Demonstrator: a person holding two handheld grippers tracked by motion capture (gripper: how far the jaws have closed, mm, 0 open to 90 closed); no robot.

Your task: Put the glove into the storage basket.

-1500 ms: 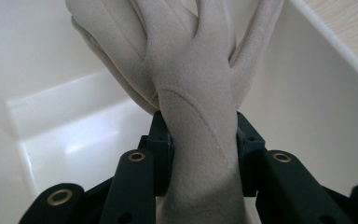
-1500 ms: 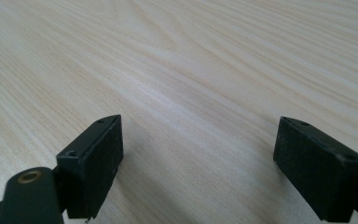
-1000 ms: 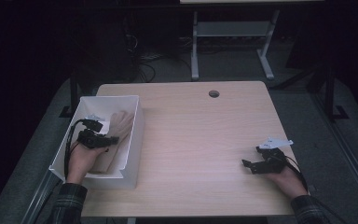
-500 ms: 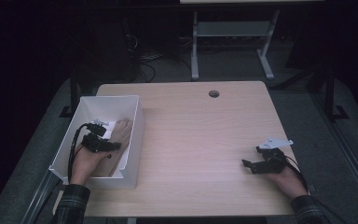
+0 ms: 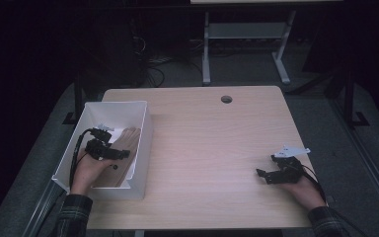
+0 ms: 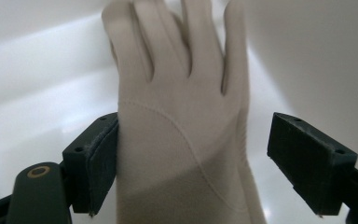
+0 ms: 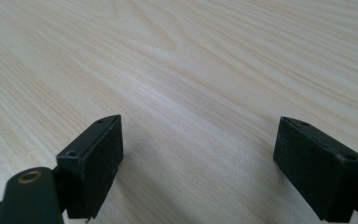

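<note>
The glove point(image 6: 182, 140) looks like smooth, matt beige cloth. The bin point(image 5: 143, 143) is glossy white plastic. The table point(image 5: 217, 148) shows pale matt wood grain.

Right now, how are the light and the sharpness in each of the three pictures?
High view: dim, the room behind nearly black, the table evenly lit. Left gripper view: the white box glares bright, the glove is soft, shaded at the bottom. Right gripper view: evenly bright, wood grain blurs farther away.
</note>
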